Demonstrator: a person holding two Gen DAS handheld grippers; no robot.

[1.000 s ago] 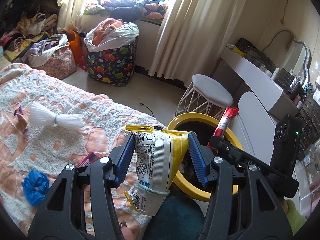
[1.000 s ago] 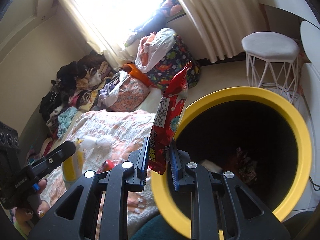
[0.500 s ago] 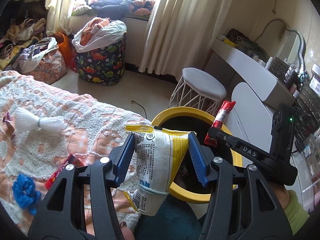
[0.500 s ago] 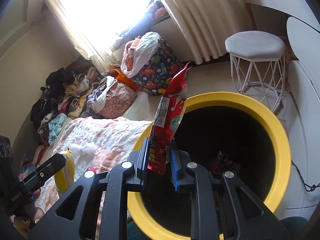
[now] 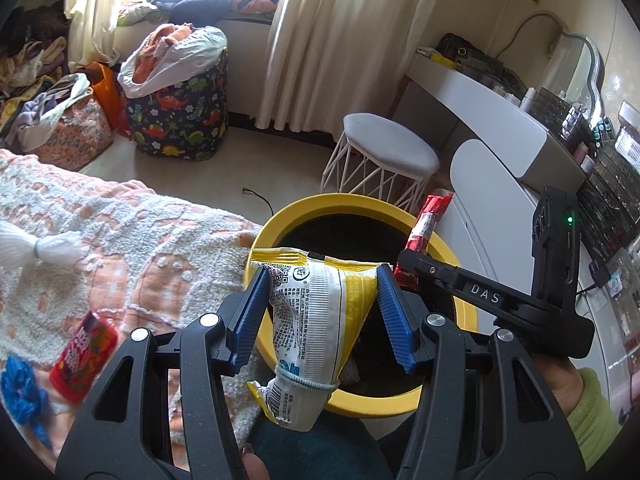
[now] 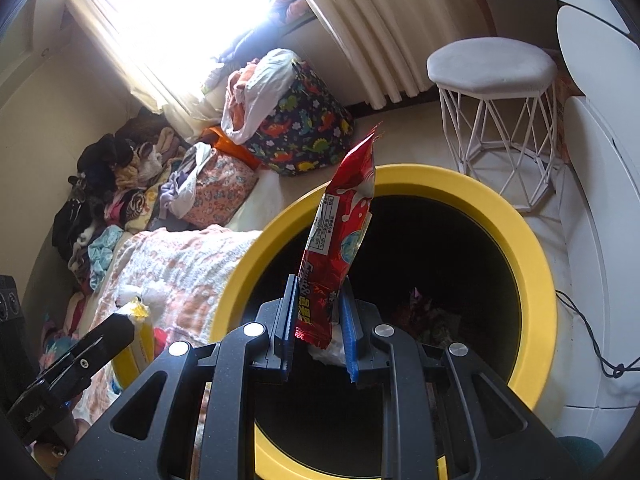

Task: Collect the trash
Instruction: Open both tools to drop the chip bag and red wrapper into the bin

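Note:
My left gripper (image 5: 320, 312) is shut on a yellow and white snack bag (image 5: 316, 320) tied with a band, held over the near rim of the yellow trash bin (image 5: 360, 206). My right gripper (image 6: 318, 328) is shut on a red wrapper (image 6: 340, 240) that stands upright above the bin's (image 6: 536, 280) dark mouth, where some trash lies at the bottom. In the left wrist view the red wrapper (image 5: 426, 224) and the right gripper's black body show at the right. On the bed lie a red packet (image 5: 84, 356), a blue crumpled piece (image 5: 24, 396) and a white tied plastic bag (image 5: 44, 248).
The bin stands between the bed with its peach and white blanket (image 5: 132, 248) and a white cabinet (image 5: 504, 216). A white wire stool (image 5: 384, 160) is behind the bin. A dinosaur-print hamper (image 5: 180, 112), bags of clothes and curtains are farther back. A cable (image 6: 592, 332) lies on the floor.
Both grippers have moved toward the bin and sunk a little, each keeping its grip. The bin now fills more of both views, and the bed has slid to the left.

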